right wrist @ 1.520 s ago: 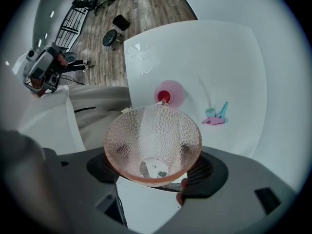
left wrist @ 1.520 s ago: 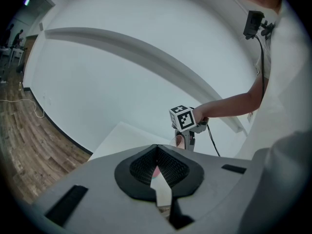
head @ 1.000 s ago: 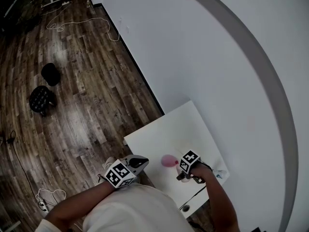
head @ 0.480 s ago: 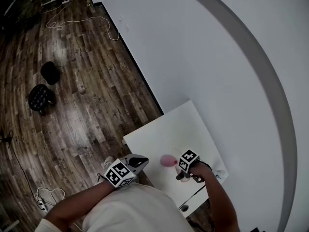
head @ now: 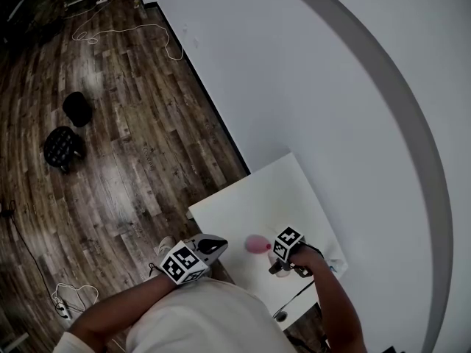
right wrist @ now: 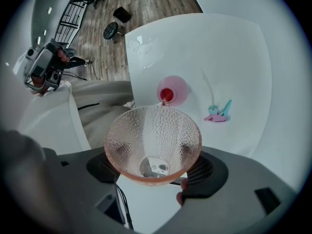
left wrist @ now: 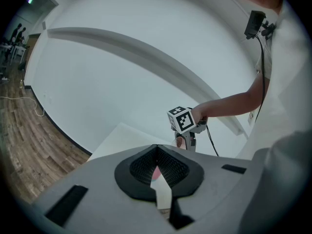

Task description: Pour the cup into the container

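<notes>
My right gripper [right wrist: 153, 167] is shut on a clear pinkish dimpled cup [right wrist: 152, 143], tipped mouth-first toward a small pink container [right wrist: 178, 87] on the white table [right wrist: 229, 57]. The cup's lip hangs just over the container's near rim, and red liquid [right wrist: 166, 94] shows inside the container. Only droplets cling inside the cup. In the head view the right gripper [head: 278, 262] sits beside the container [head: 257, 244]. My left gripper [head: 213, 245] hovers off the table's left edge, jaws shut and empty. From the left gripper view [left wrist: 157, 152] the right gripper's marker cube [left wrist: 183, 119] is ahead.
A small blue and pink object [right wrist: 219, 112] lies on the table right of the container. A wet smear [right wrist: 146, 52] marks the far left part. Two dark stools [head: 62, 149] stand on the wooden floor. A white wall borders the table.
</notes>
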